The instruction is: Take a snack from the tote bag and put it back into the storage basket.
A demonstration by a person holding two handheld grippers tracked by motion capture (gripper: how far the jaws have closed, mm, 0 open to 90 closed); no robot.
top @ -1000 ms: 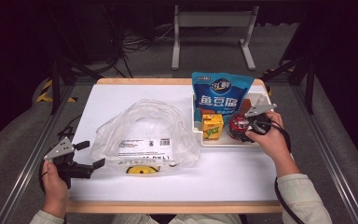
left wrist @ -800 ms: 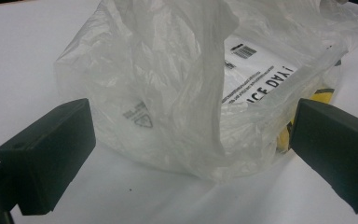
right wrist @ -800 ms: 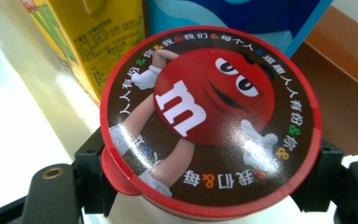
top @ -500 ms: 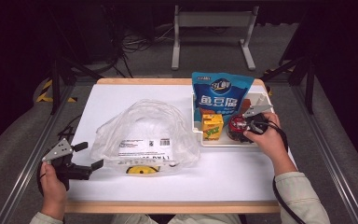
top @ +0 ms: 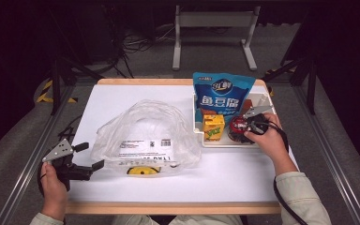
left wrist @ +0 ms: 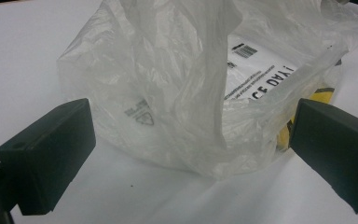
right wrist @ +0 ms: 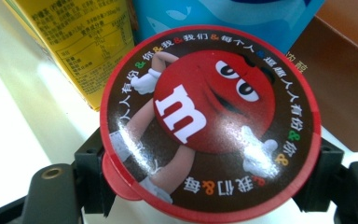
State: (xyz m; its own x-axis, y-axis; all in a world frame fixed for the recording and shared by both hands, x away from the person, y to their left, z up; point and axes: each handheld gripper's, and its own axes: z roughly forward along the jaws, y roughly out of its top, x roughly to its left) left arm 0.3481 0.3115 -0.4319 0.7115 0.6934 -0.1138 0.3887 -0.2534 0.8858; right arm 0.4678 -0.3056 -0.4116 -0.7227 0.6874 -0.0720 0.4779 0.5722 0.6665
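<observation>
White counter (top: pixel 122 98) with a wood edge, dark room and metal stands behind. At about 3 o'clock on the counter sits a white plastic tray (top: pixel 198 133) holding a tall blue snack pouch (top: pixel 222 96), a yellow juice carton (top: pixel 213 127) and a round red-rimmed candy cup with a cartoon lid (top: pixel 238 125).

Right hand-held gripper (top: pixel 249 123) is in the tray, jaws either side of the candy cup (right wrist: pixel 207 123) just under the lid rim; the black pads look to be against the cup wall, so it reads as gripped, jaws fairly wide because the cup is wide. Cup stands upright beside the carton (right wrist: pixel 91 42), in front of the pouch (right wrist: pixel 242 18).

Handling guess: cup is light, stiff plastic with a smooth, slightly slippery wall; the foil lid is the weak part. Best hold is across the body below the rim, as now, and kept level.

Left hand-held gripper (top: pixel 86 157) rests at 8 o'clock, jaws wide and empty, facing the crumpled clear plastic bag (left wrist: pixel 205 88) at counter centre, close but not touching. Bag is soft and flimsy.
</observation>
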